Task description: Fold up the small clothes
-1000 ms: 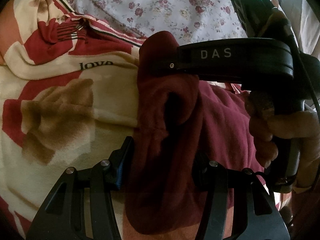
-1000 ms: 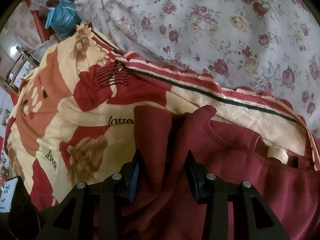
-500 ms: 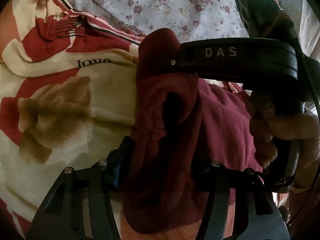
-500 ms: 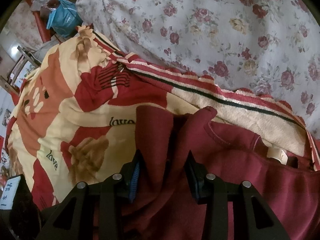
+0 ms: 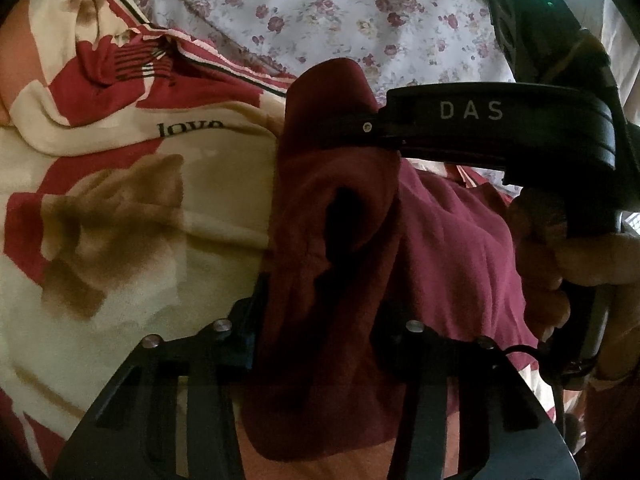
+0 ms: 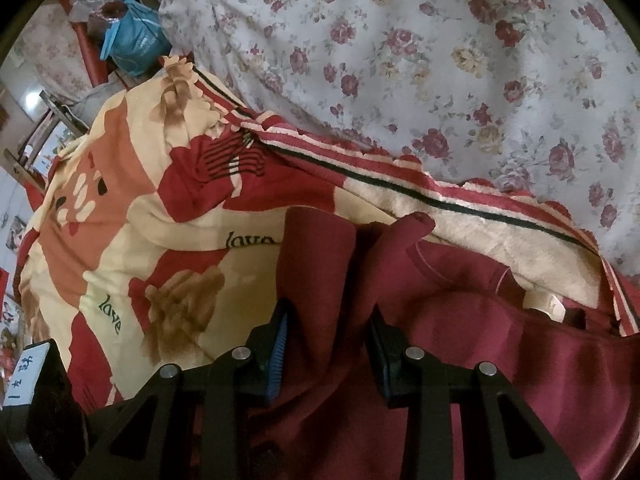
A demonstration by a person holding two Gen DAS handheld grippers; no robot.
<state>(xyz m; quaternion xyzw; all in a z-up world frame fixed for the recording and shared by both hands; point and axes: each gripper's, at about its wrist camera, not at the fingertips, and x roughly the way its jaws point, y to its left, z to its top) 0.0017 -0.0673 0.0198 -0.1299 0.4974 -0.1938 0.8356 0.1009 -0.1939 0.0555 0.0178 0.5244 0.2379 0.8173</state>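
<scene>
Legible writing: "DAS" in pale capitals on the black body of the right gripper (image 5: 344, 128), seen at 2 o'clock in the left wrist view; "love" in dark script on the blanket (image 5: 120, 200), at 10 o'clock in that view and twice in the right wrist view, at 9 and at 8 o'clock (image 6: 160, 272). A white tag (image 6: 26, 374) at 8 o'clock in the right wrist view carries handwritten marks that cannot be read. A pale label (image 6: 546, 306) sits inside the neck of the garment (image 6: 500, 360) at 3 o'clock; no text is readable on it. The left gripper (image 5: 320, 320) is clamped on a bunched fold of the dark red garment (image 5: 320, 240), the cloth filling the gap between its fingers and hanging below them at 6 o'clock. The right gripper (image 6: 326, 340) likewise grips a raised fold of the same garment, its blue-padded fingers (image 6: 278, 354) pressed against the cloth from both sides. In the left wrist view its tip bites the top of the fold at 12 o'clock, directly above the left gripper's hold. A hand (image 5: 560, 264) holds the right gripper's handle at 3 o'clock. The garment lies on the blanket, its body spreading toward 4 o'clock in both views. A floral sheet (image 6: 440, 60) covers the area from 12 to 2 o'clock beyond the blanket. A blue bag (image 6: 134, 44) stands at 10 o'clock.
</scene>
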